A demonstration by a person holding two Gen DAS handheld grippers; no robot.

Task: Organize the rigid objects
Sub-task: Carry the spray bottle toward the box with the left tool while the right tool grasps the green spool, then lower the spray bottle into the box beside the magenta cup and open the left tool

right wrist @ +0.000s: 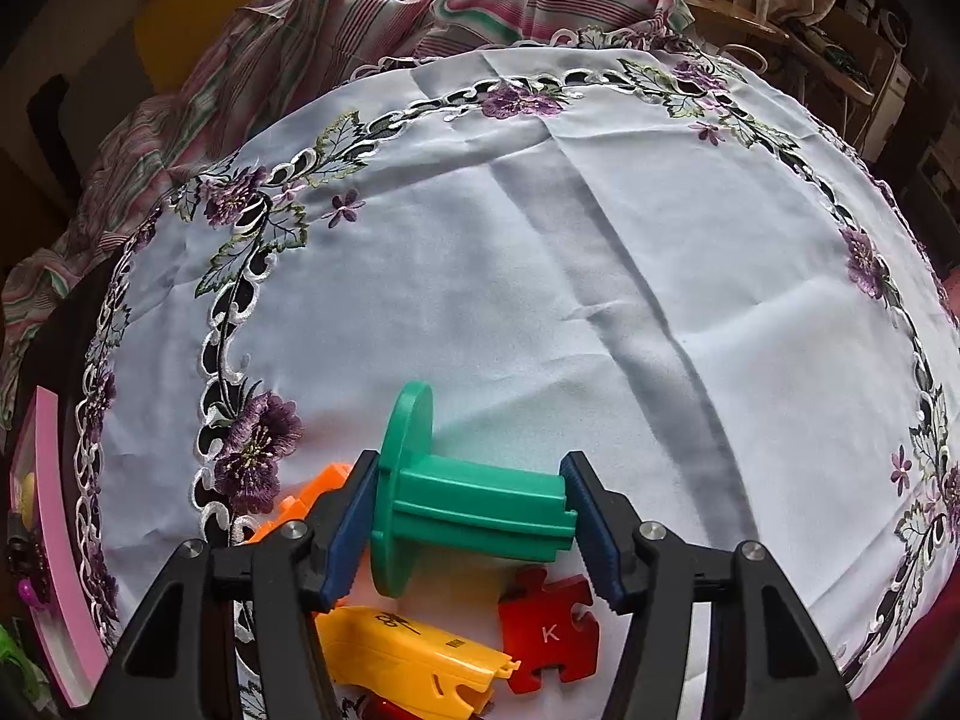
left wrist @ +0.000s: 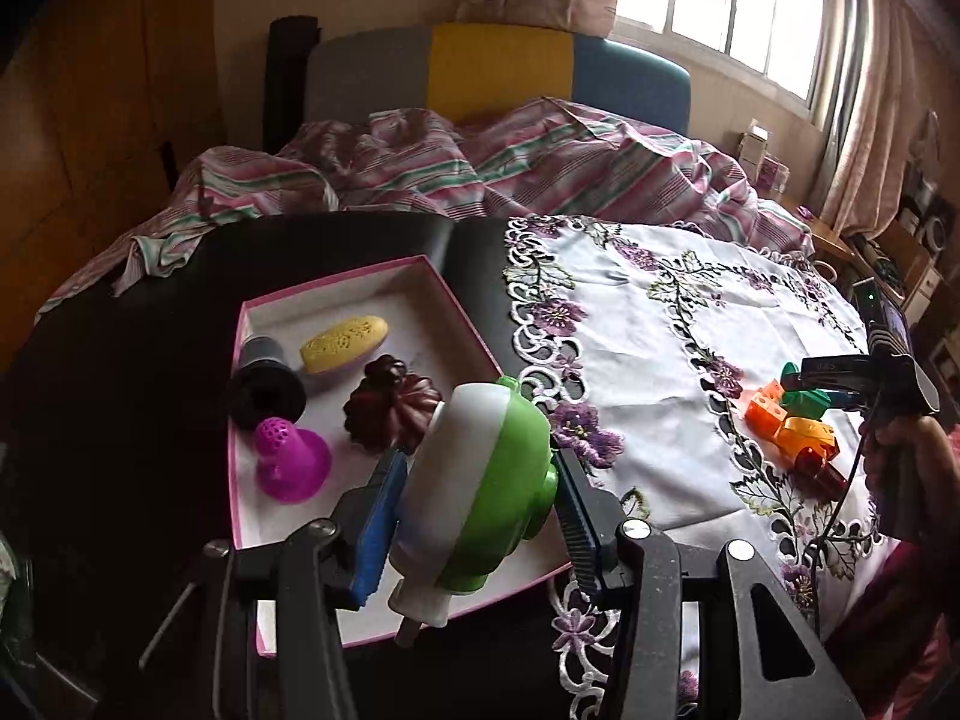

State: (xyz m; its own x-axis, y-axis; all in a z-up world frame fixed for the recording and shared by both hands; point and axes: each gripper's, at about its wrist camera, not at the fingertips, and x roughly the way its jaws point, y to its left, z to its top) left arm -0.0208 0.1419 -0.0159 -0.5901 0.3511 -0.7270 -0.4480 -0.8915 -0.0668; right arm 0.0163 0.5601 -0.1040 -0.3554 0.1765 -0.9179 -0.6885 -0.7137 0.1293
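My left gripper [left wrist: 474, 486] is shut on a green and white round plastic toy [left wrist: 480, 480] and holds it over the near right part of the pink box [left wrist: 336, 288]. In the box lie a yellow oval piece [left wrist: 343, 342], a black spool [left wrist: 267, 381], a magenta perforated cone [left wrist: 291, 462] and a dark brown flower mould [left wrist: 390, 405]. My right gripper [right wrist: 474, 510] is shut on a green flanged spool [right wrist: 456, 504], held above an orange piece [right wrist: 312, 498], a yellow piece [right wrist: 414, 660] and a red puzzle piece [right wrist: 549, 630] on the white embroidered cloth [right wrist: 570, 240].
The box stands on a dark table top [left wrist: 120, 408] left of the cloth. A striped bedspread [left wrist: 480, 162] lies behind the table. A window [left wrist: 720, 0] and cluttered shelves [left wrist: 918, 240] are at the far right. The right gripper [left wrist: 828, 384] shows over the toy pile in the left wrist view.
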